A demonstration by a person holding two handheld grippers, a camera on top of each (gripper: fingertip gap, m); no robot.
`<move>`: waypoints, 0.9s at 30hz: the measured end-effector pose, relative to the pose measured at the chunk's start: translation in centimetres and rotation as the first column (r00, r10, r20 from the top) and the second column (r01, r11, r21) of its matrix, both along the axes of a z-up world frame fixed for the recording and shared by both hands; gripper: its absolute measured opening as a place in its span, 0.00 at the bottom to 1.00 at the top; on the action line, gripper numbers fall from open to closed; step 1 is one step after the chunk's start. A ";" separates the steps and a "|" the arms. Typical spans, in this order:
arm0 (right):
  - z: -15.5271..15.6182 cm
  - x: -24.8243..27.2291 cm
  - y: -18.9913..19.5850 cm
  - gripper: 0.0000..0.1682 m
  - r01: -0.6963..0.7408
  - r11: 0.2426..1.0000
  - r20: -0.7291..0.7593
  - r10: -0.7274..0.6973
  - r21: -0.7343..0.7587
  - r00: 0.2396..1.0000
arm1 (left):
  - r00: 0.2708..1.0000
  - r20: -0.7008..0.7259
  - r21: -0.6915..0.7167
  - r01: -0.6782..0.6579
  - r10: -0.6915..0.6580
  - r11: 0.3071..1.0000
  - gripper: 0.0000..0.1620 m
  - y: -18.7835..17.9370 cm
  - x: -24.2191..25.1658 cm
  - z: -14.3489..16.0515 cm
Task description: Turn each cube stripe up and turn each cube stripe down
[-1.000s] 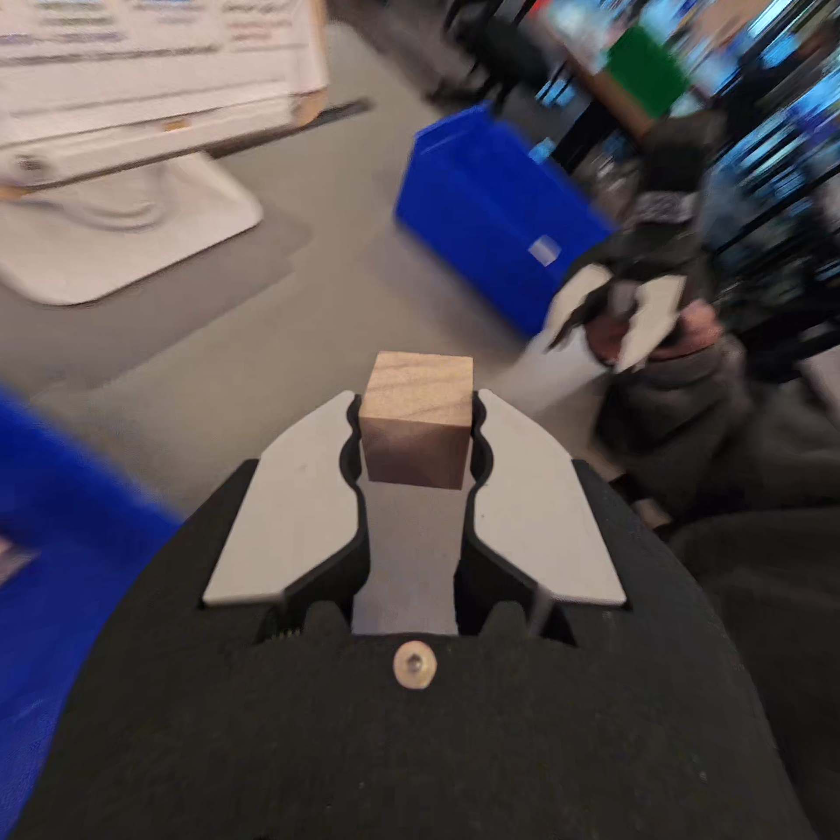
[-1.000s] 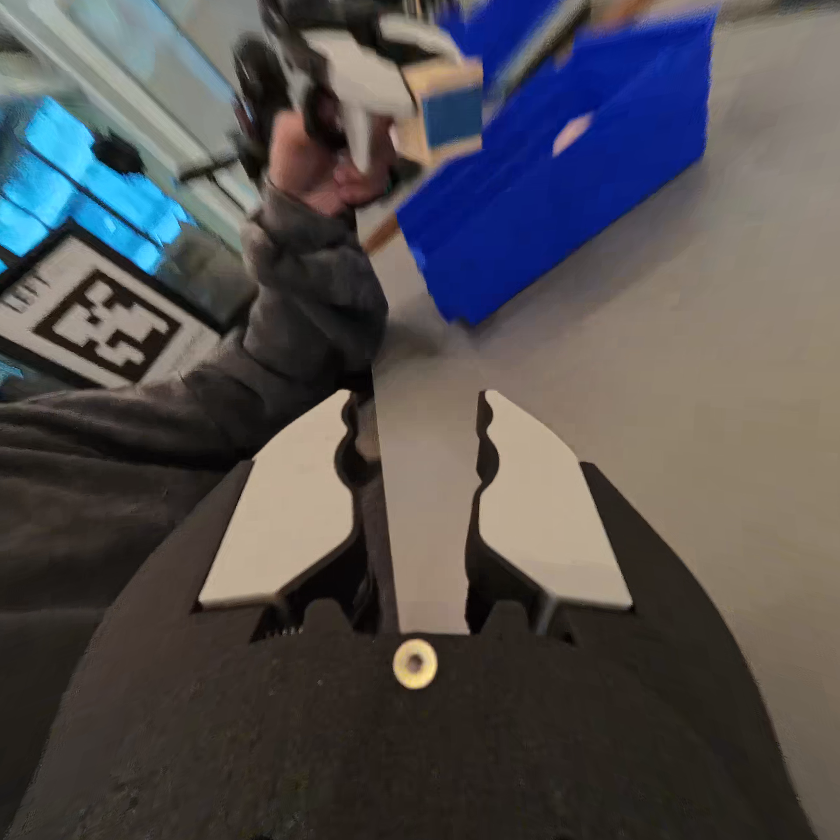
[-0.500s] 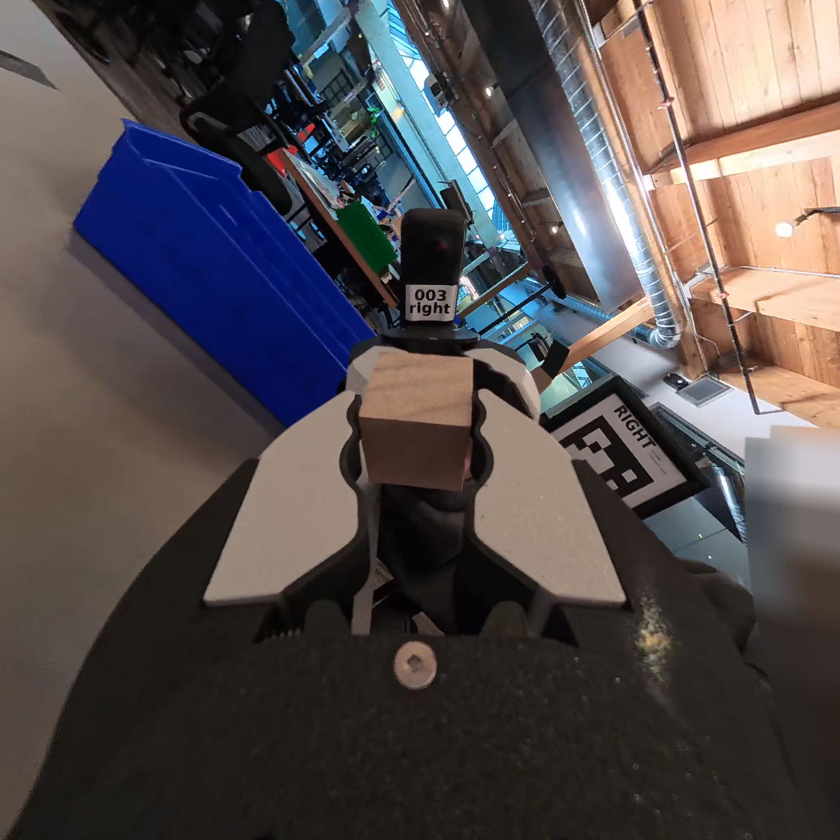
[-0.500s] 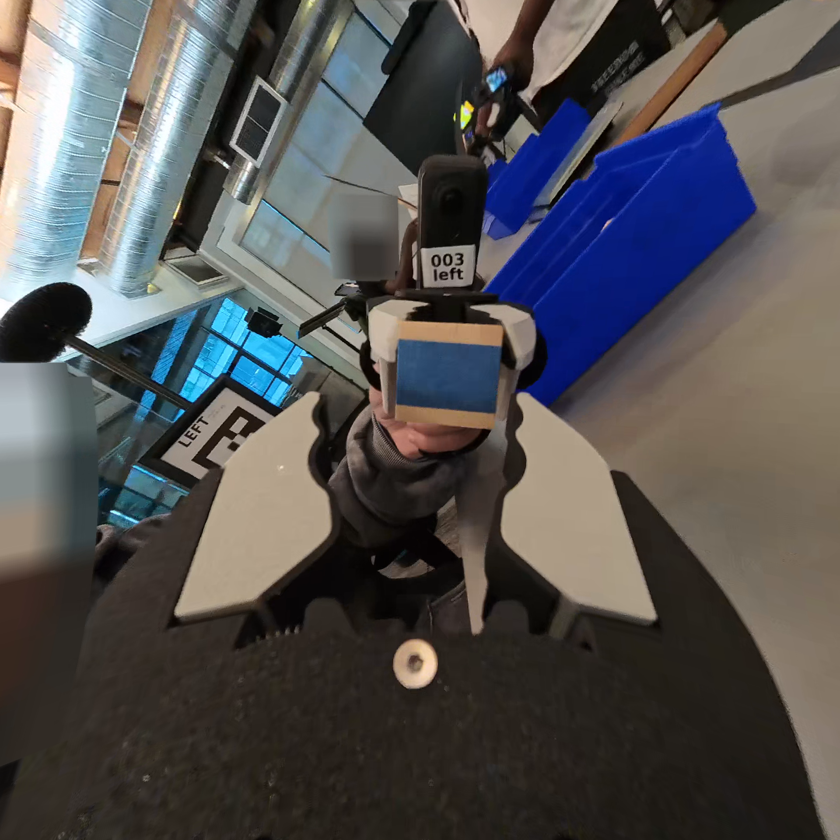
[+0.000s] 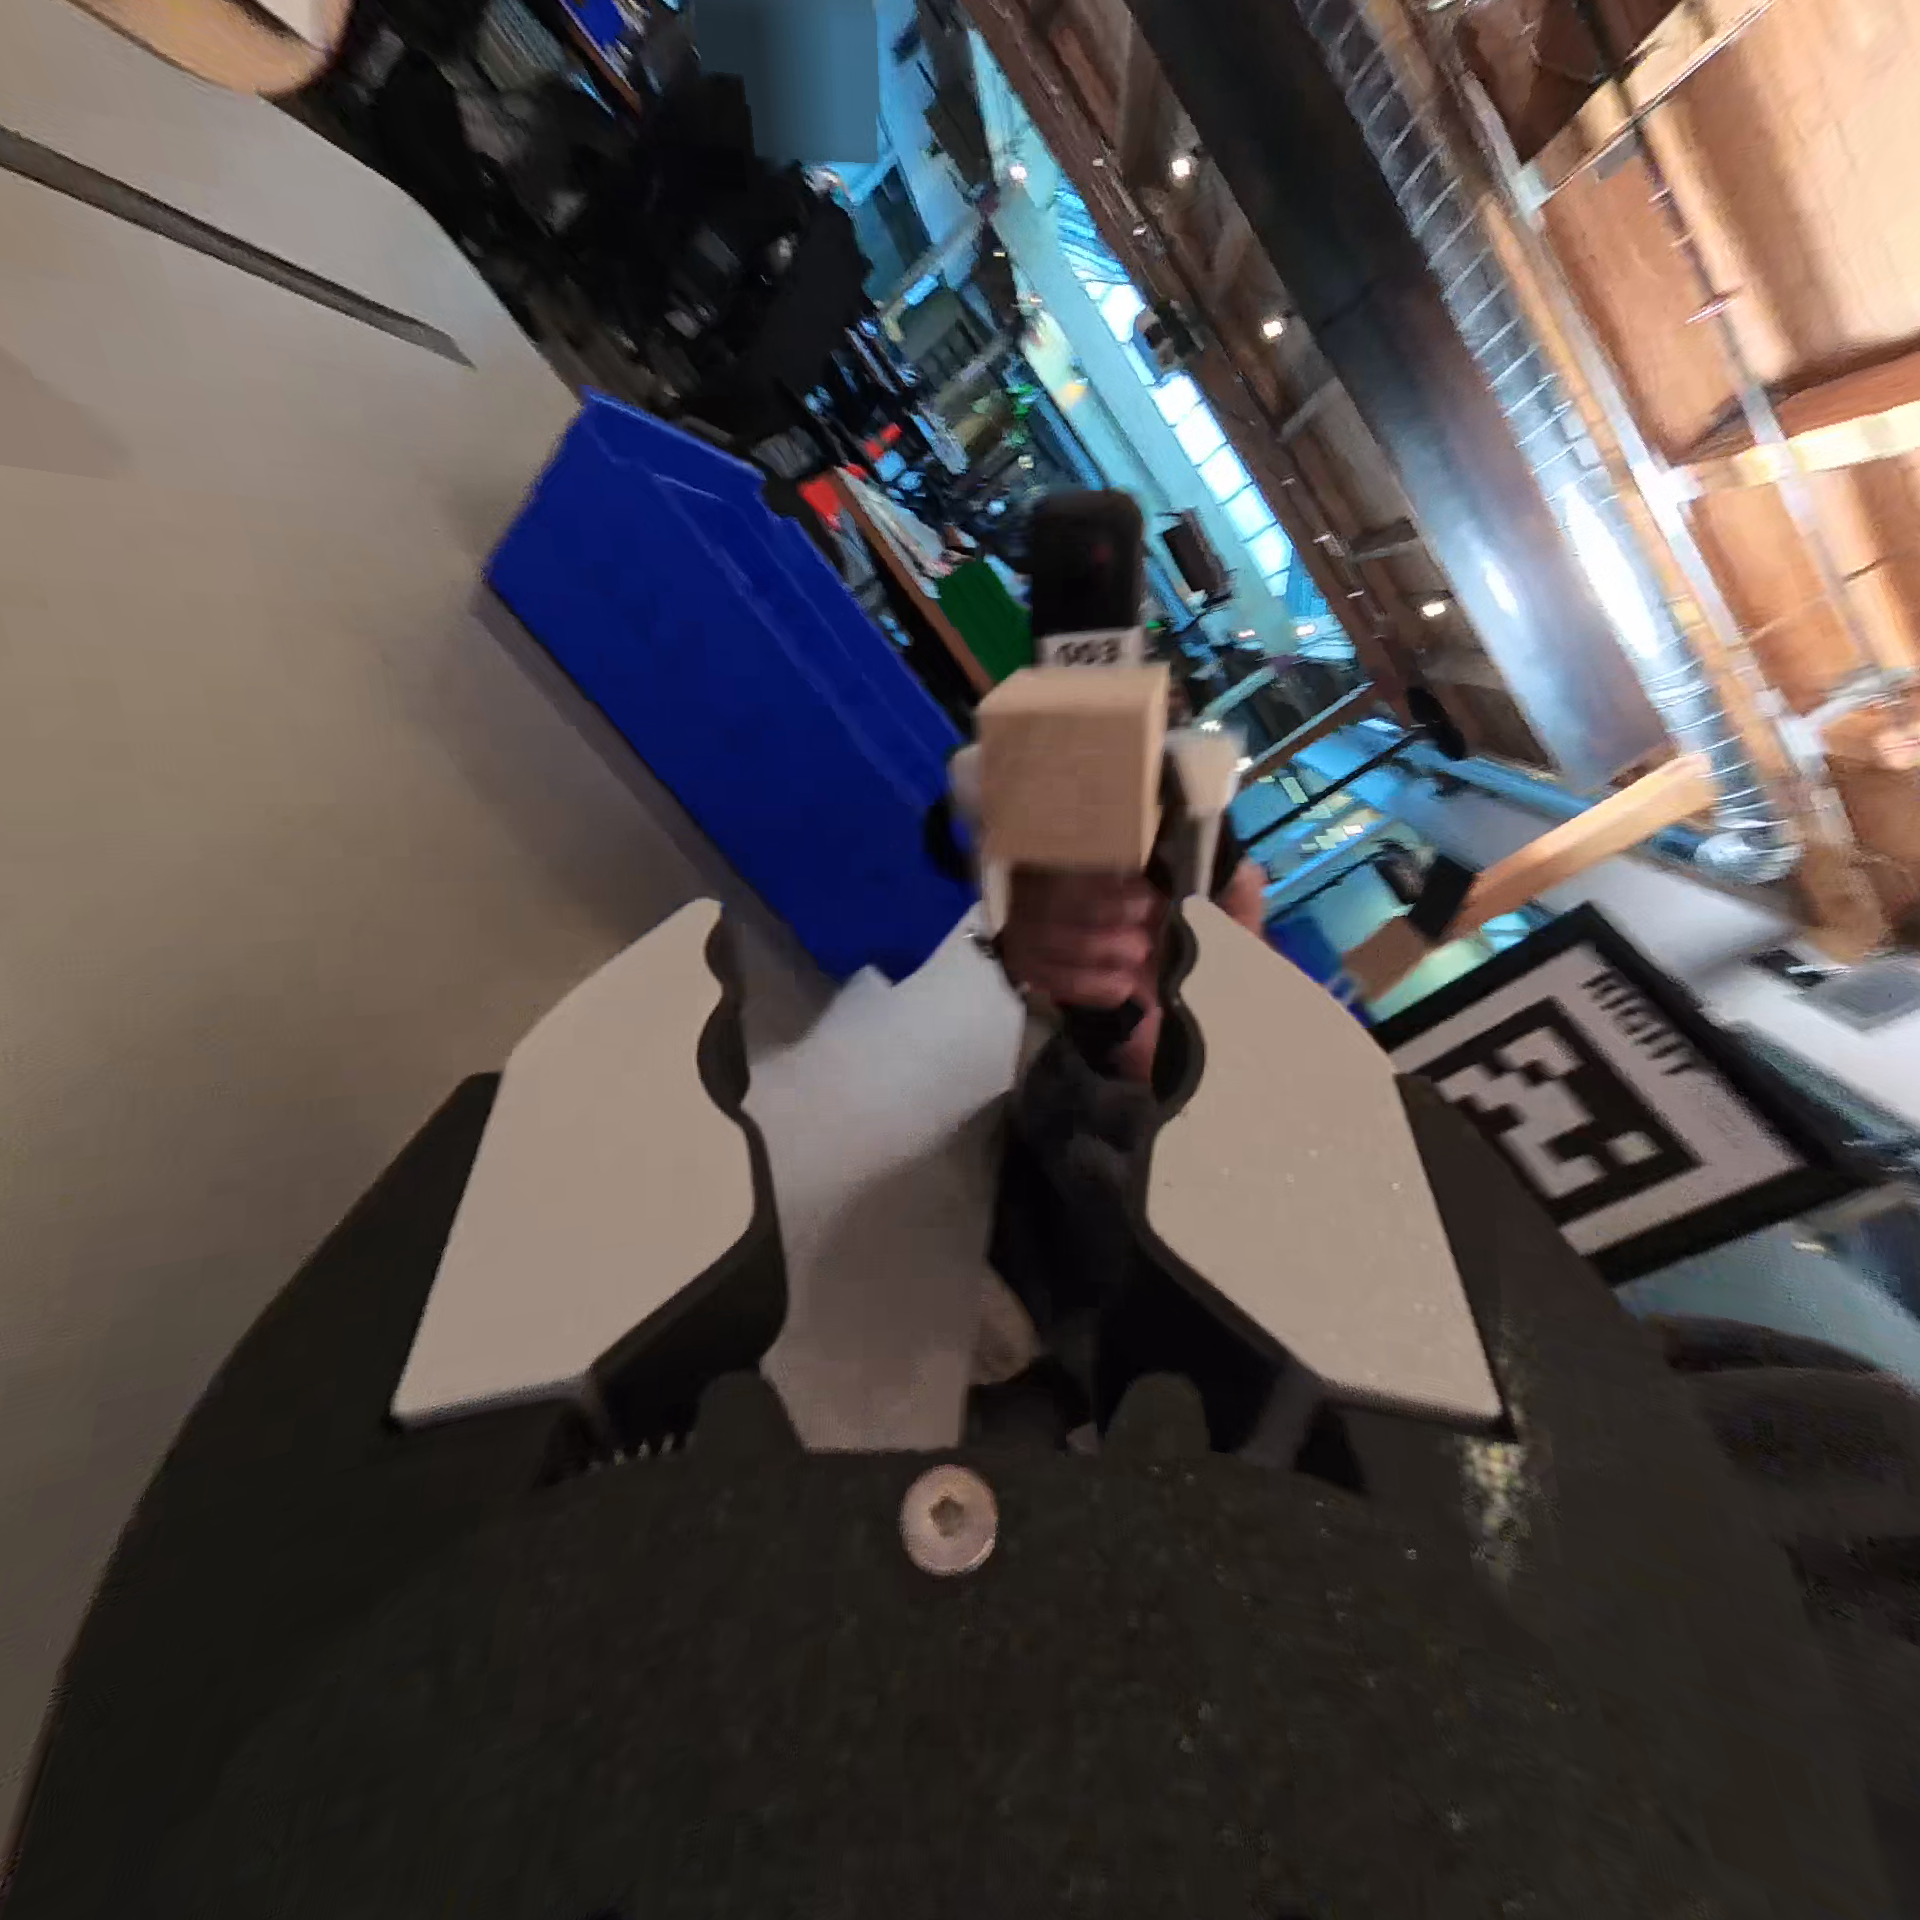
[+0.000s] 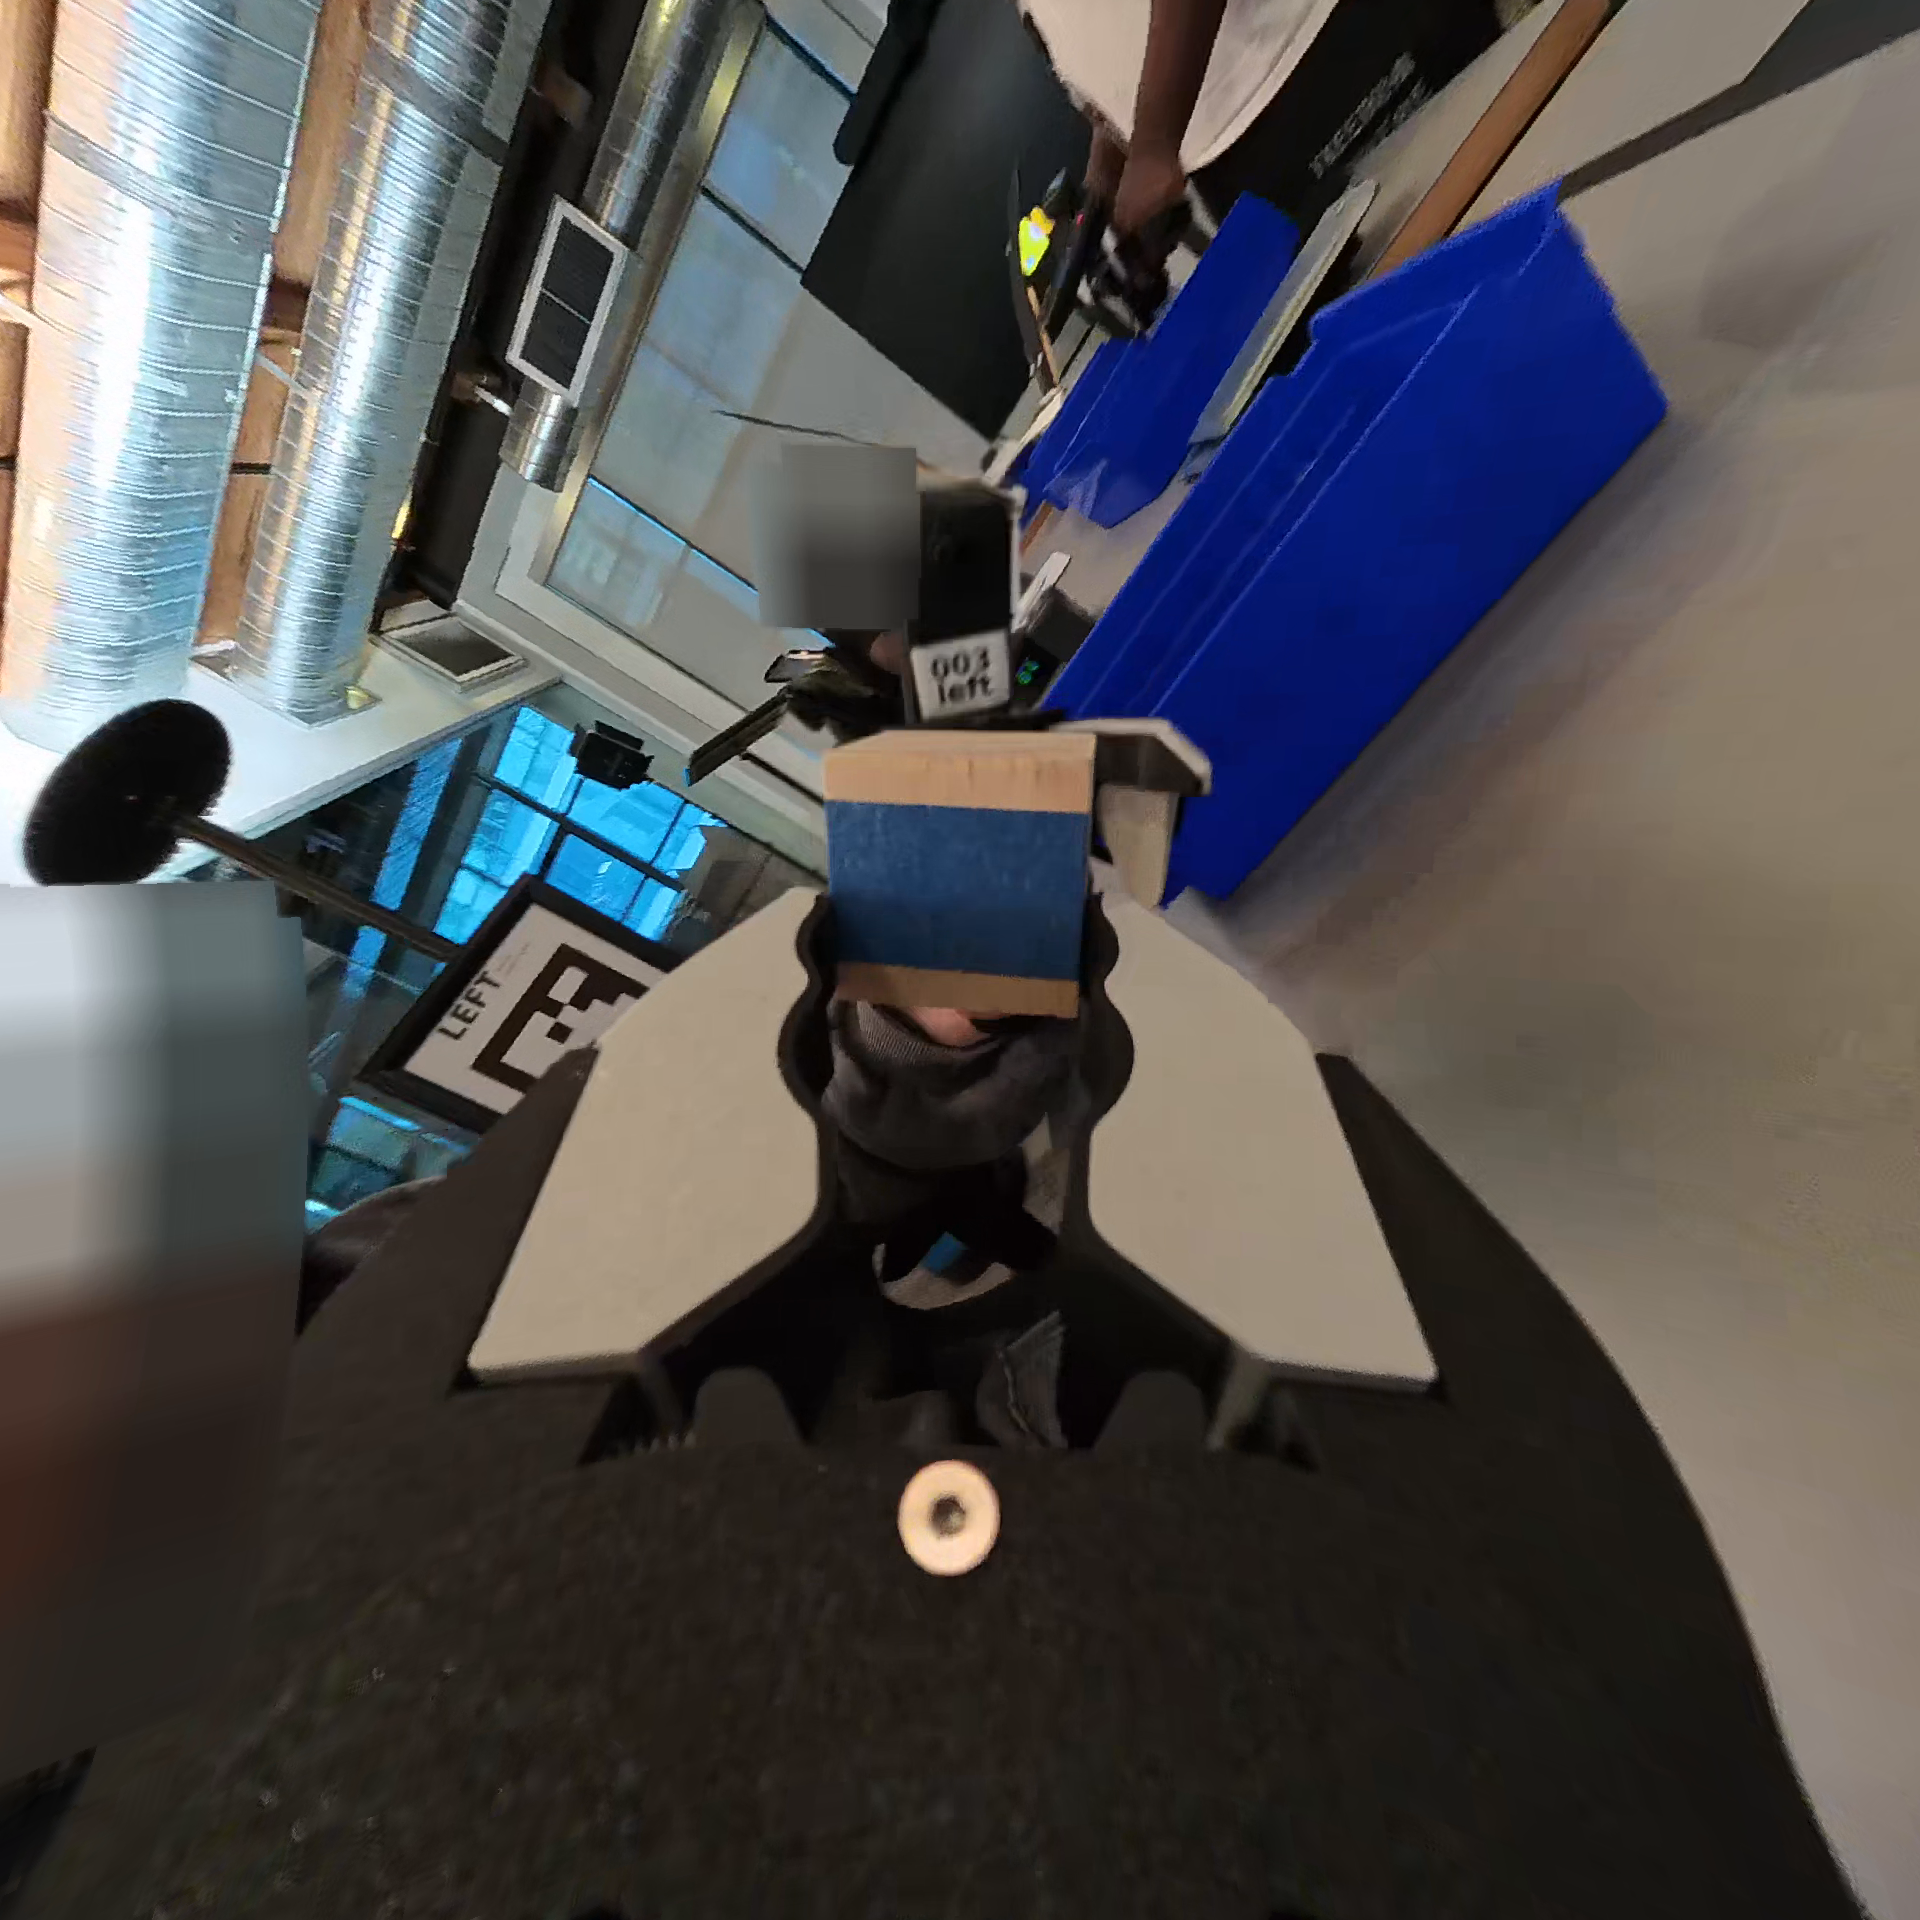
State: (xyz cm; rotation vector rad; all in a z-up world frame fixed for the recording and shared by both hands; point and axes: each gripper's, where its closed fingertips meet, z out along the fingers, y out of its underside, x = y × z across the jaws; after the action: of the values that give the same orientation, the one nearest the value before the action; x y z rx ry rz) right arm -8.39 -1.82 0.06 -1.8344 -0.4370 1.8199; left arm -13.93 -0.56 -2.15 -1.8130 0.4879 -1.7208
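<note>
Cube (image 6: 956, 883) is clamped in right gripper (image 6: 956, 925), with 1 blue stripe (image 6: 914, 904) turned toward its camera. Left gripper (image 5: 951, 920) is held apart and empty, the cube directly ahead.

The left tongs (image 5: 951, 987) stand wide apart and empty. Beyond them, the right tongs (image 5: 1091, 821) clamp a wooden cube (image 5: 1070, 774), near a blue bin (image 5: 717, 675) on the grey bench (image 5: 260, 727).

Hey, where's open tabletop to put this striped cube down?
Bare grey table runs alongside the blue bin, on the near side of it in the right wrist view. It is crowded around the cube itself, with the right gripper clamped on it and the open left gripper close opposite.
</note>
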 end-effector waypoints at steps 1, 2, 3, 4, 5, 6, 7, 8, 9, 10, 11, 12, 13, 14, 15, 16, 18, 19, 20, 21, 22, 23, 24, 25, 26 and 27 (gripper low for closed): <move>0.6 0.9 0.1 0.27 0.028 0.999 0.014 -0.029 0.026 0.999 | 0.999 -0.034 0.045 -0.012 0.014 0.999 0.46 -0.9 -0.7 -1.0; 1.3 2.0 0.2 0.27 0.057 0.997 0.032 -0.059 0.059 0.998 | 0.999 -0.051 0.092 0.011 -0.006 0.996 0.45 -2.7 -1.1 -2.1; 2.2 3.4 0.4 0.27 0.095 0.990 0.060 -0.102 0.106 0.993 | 0.998 -0.058 0.138 0.038 -0.030 0.990 0.42 -4.7 -1.4 -3.1; 3.0 5.2 0.8 0.27 0.148 0.975 0.100 -0.166 0.167 0.981 | 0.997 -0.073 0.181 0.052 -0.040 0.982 0.41 -6.5 -1.6 -4.0; 3.8 7.4 1.4 0.27 0.218 0.946 0.154 -0.259 0.240 0.954 | 0.993 -0.102 0.222 0.074 -0.052 0.972 0.41 -8.1 -1.5 -4.8; 4.2 10.0 2.4 0.27 0.295 0.901 0.221 -0.373 0.318 0.901 | 0.987 -0.140 0.263 0.109 -0.074 0.959 0.41 -9.5 -1.3 -5.2; 4.2 12.9 3.6 0.27 0.362 0.845 0.303 -0.491 0.394 0.817 | 0.980 -0.175 0.305 0.144 -0.093 0.941 0.41 -10.7 -1.0 -5.4; 3.7 16.0 4.9 0.27 0.401 0.796 0.401 -0.584 0.454 0.705 | 0.975 -0.197 0.342 0.170 -0.106 0.924 0.40 -11.6 -0.6 -5.3; 2.7 18.8 6.1 0.27 0.409 0.773 0.511 -0.630 0.485 0.585 | 0.970 -0.210 0.370 0.195 -0.123 0.908 0.40 -12.3 -0.1 -5.0; 1.5 21.1 7.2 0.27 0.401 0.768 0.601 -0.640 0.499 0.479 | 0.963 -0.228 0.389 0.228 -0.147 0.892 0.40 -13.0 0.4 -5.0; 0.1 22.9 8.3 0.27 0.401 0.768 0.657 -0.637 0.499 0.403 | 0.953 -0.252 0.403 0.263 -0.170 0.877 0.39 -13.6 0.8 -5.3; -1.5 24.2 9.5 0.27 0.414 0.779 0.700 -0.615 0.470 0.362 | 0.944 -0.277 0.413 0.284 -0.177 0.865 0.38 -13.9 1.1 -5.9; -3.5 24.7 10.5 0.27 0.424 0.804 0.743 -0.570 0.417 0.351 | 0.935 -0.306 0.413 0.300 -0.180 0.860 0.38 -14.1 1.4 -6.5; -5.7 25.0 11.4 0.27 0.422 0.831 0.781 -0.518 0.363 0.349 | 0.925 -0.329 0.399 0.320 -0.192 0.859 0.37 -14.4 1.5 -7.2; -8.3 25.3 11.9 0.27 0.418 0.861 0.833 -0.442 0.290 0.332 | 0.919 -0.334 0.381 0.336 -0.211 0.861 0.36 -14.6 1.7 -7.6; -11.0 25.6 11.8 0.27 0.408 0.890 0.888 -0.345 0.205 0.305 | 0.918 -0.321 0.364 0.347 -0.233 0.865 0.36 -14.9 1.9 -7.7; -14.7 25.9 11.1 0.27 0.376 0.922 0.952 -0.196 0.096 0.236 | 0.918 -0.288 0.326 0.362 -0.273 0.873 0.36 -15.2 2.1 -7.5; -15.6 26.0 10.9 0.27 0.356 0.931 0.965 -0.159 0.076 0.210 | 0.918 -0.272 0.313 0.367 -0.288 0.876 0.36 -15.3 2.1 -7.2; -16.0 25.8 10.8 0.27 0.341 0.938 0.972 -0.136 0.064 0.194 | 0.918 -0.261 0.305 0.371 -0.298 0.877 0.37 -15.3 2.0 -7.0; -16.1 25.7 10.8 0.27 0.330 0.942 0.975 -0.131 0.065 0.181 | 0.920 -0.256 0.302 0.369 -0.299 0.879 0.37 -15.1 1.9 -6.9; -16.1 25.6 10.8 0.27 0.322 0.944 0.977 -0.129 0.069 0.170 | 0.922 -0.253 0.303 0.363 -0.292 0.881 0.37 -14.9 1.7 -6.8; -16.1 25.6 10.8 0.27 0.317 0.946 0.979 -0.130 0.076 0.154 | 0.925 -0.250 0.304 0.355 -0.286 0.884 0.36 -14.7 1.6 -6.7; -16.3 25.6 10.8 0.27 0.306 0.949 0.982 -0.127 0.080 0.137 | 0.927 -0.245 0.300 0.352 -0.285 0.886 0.36 -14.6 1.6 -6.7; -16.6 25.7 10.7 0.27 0.292 0.953 0.986 -0.118 0.078 0.120 | 0.926 -0.239 0.292 0.355 -0.292 0.888 0.37 -14.6 1.5 -6.7; -17.1 25.8 10.5 0.27 0.282 0.957 0.989 -0.101 0.069 0.103 | 0.926 -0.233 0.284 0.358 -0.298 0.890 0.37 -14.7 1.6 -6.7; -17.5 26.0 10.3 0.27 0.278 0.959 0.993 -0.084 0.057 0.086 | 0.925 -0.230 0.279 0.361 -0.303 0.890 0.37 -14.8 1.6 -6.7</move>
State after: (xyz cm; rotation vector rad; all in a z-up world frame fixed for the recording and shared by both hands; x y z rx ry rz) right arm 17.58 8.49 -17.47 -2.8732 -0.4598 0.0655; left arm -12.35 -15.32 -8.83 -1.7253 1.1460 -1.5793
